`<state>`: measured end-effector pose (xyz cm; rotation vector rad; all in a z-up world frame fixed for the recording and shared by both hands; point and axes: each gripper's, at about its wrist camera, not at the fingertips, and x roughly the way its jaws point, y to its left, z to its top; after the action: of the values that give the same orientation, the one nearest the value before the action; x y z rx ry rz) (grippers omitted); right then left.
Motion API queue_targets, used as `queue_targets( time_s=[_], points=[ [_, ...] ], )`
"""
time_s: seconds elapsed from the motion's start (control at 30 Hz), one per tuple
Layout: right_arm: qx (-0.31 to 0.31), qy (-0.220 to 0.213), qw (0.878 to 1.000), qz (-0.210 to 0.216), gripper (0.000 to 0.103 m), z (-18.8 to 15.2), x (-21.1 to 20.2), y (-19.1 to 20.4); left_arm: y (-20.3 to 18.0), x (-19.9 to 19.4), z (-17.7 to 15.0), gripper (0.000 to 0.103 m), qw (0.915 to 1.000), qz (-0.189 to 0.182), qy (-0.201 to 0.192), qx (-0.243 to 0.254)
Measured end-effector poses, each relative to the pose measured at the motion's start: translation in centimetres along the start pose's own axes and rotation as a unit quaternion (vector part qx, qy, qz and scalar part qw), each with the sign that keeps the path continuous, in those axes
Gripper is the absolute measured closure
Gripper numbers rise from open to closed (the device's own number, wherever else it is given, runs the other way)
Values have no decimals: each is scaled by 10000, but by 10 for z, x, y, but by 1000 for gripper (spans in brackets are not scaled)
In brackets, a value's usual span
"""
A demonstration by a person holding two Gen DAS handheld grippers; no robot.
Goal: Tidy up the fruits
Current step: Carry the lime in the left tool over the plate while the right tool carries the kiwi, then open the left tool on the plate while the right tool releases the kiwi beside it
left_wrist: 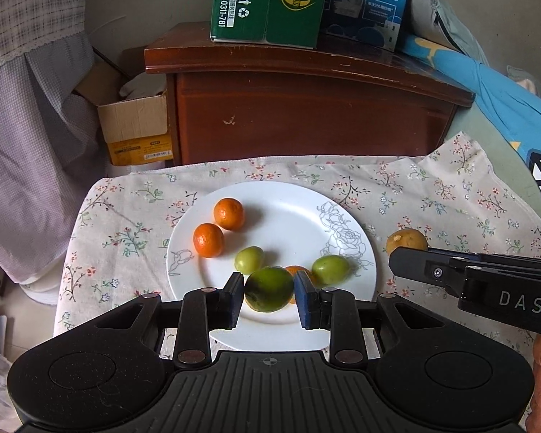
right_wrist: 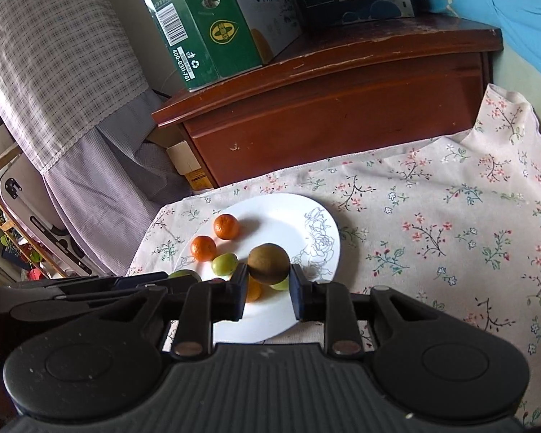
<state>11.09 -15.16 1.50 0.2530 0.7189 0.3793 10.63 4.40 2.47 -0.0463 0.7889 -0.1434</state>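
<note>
Left tongs (left_wrist: 269, 295) clamping green fruit (left_wrist: 268, 288), over plate (left_wrist: 292, 209)

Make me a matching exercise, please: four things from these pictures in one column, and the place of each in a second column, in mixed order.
Things:
1. dark green fruit
2. brown fruit
3. farthest orange
4. green carton

Places:
a. on the wooden cabinet
b. held by the right gripper
c. lying free on the white plate
d. held by the left gripper

Pairs: 1-d, 2-b, 3-c, 4-a
</note>
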Motion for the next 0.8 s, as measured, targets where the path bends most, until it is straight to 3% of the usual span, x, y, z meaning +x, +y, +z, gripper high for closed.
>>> queue_targets(
  time_s=[0.23, 0.8],
  points=[
    [32, 84, 10000, 25, 78, 7, 29, -4, 17, 18, 6, 75, 9992, 198, 161, -298],
    [361, 209, 9991, 64, 76, 10, 75, -10, 19, 37, 7, 73, 9986, 298, 269, -344]
  ],
)
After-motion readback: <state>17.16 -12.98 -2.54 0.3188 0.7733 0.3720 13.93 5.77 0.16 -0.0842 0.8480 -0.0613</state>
